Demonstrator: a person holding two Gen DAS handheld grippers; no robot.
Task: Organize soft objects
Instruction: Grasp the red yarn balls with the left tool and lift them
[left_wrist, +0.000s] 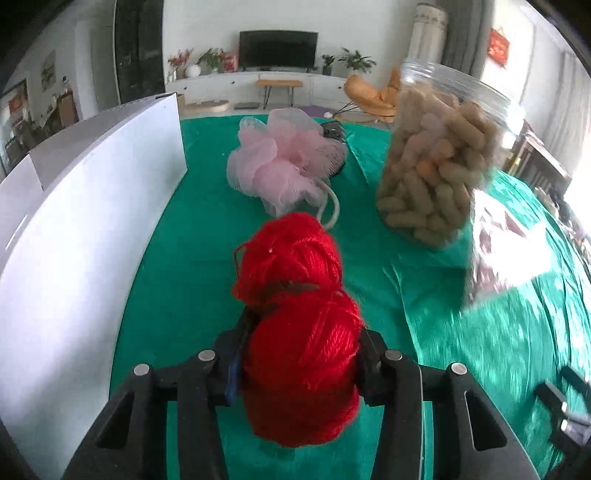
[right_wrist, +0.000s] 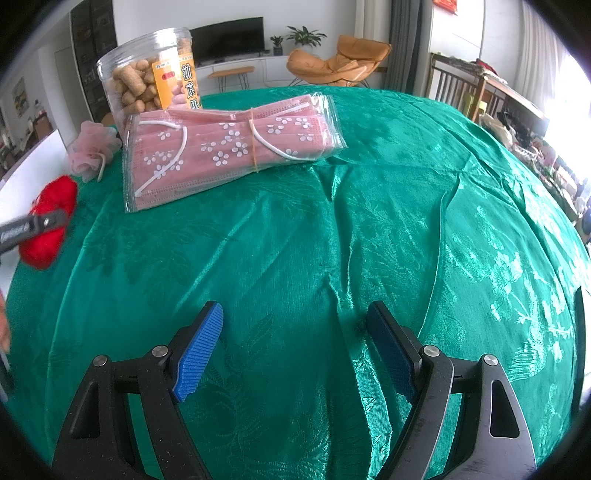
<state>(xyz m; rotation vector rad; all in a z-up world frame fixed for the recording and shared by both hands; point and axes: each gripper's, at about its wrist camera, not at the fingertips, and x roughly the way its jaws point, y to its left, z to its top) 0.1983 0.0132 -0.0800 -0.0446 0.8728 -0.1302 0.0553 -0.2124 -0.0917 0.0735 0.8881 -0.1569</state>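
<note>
My left claw (left_wrist: 301, 354) is clamped on the red yarn (left_wrist: 299, 325), which sits between its pads and sticks out ahead of them above the table (left_wrist: 177, 266). My right claw (right_wrist: 295, 350) gapes wide, empty, well apart from the masks (right_wrist: 229, 147).

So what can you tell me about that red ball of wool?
The red yarn skein is bright, soft, loosely wound wool, pinched at its waist by a dark band into two lobes. The left gripper clamps its nearer lobe, pads pressing both sides. It sits over the green tablecloth, beside a white box; whether it is lifted is unclear.
</note>
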